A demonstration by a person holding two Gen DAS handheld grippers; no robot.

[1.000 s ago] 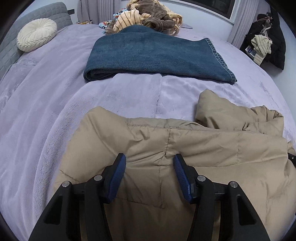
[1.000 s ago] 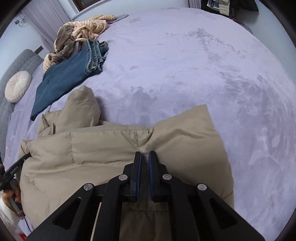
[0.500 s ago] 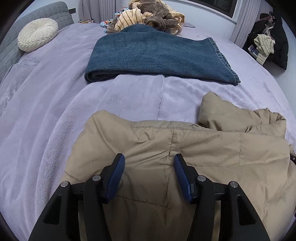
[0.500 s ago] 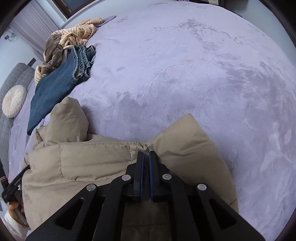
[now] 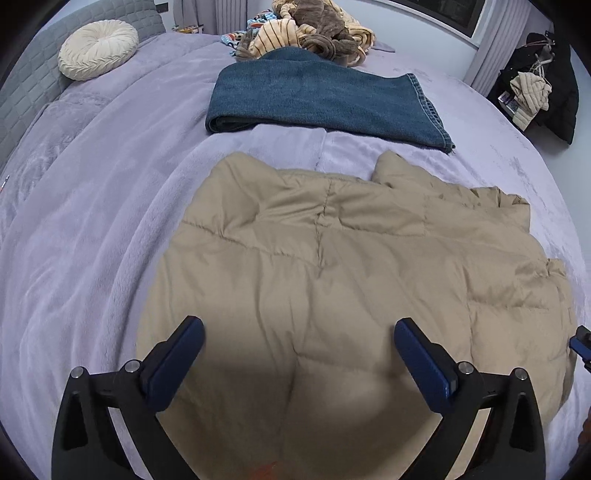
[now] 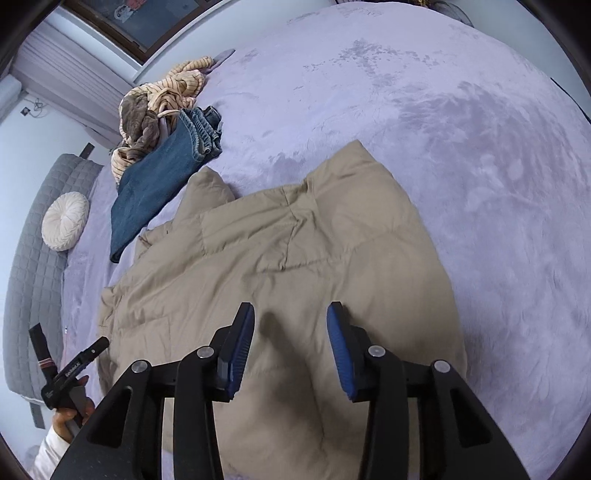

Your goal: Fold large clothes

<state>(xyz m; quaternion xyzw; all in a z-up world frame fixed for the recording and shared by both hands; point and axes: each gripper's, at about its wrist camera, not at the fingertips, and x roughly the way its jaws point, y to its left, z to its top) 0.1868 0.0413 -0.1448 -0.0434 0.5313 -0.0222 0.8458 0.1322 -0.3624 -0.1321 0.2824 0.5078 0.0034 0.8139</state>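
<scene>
A lilac bed (image 5: 92,229) fills both views, and the tan jacket (image 5: 351,266) lies spread flat on its near part, folded into a broad padded slab. Beyond the jacket, farther up the bed, lie folded jeans (image 5: 317,99), then a heap of clothes (image 5: 314,33), with a round cushion (image 5: 98,48) far left by the grey headboard (image 6: 33,266).

The left gripper (image 5: 299,358) hangs over the jacket's near edge. Its jaws have just been opening and now stand wide apart, the cloth below them and not pinched. The right gripper (image 6: 290,350) hangs over the jacket's near right part. Its jaws have just been opening too, and are released, about half spread, with only jacket surface seen between them.

Only the left view shows dark coats (image 5: 546,85) hanging far right. Only the right view shows the person's hand (image 6: 72,413) on the left gripper's handle, and the window (image 6: 122,18).
</scene>
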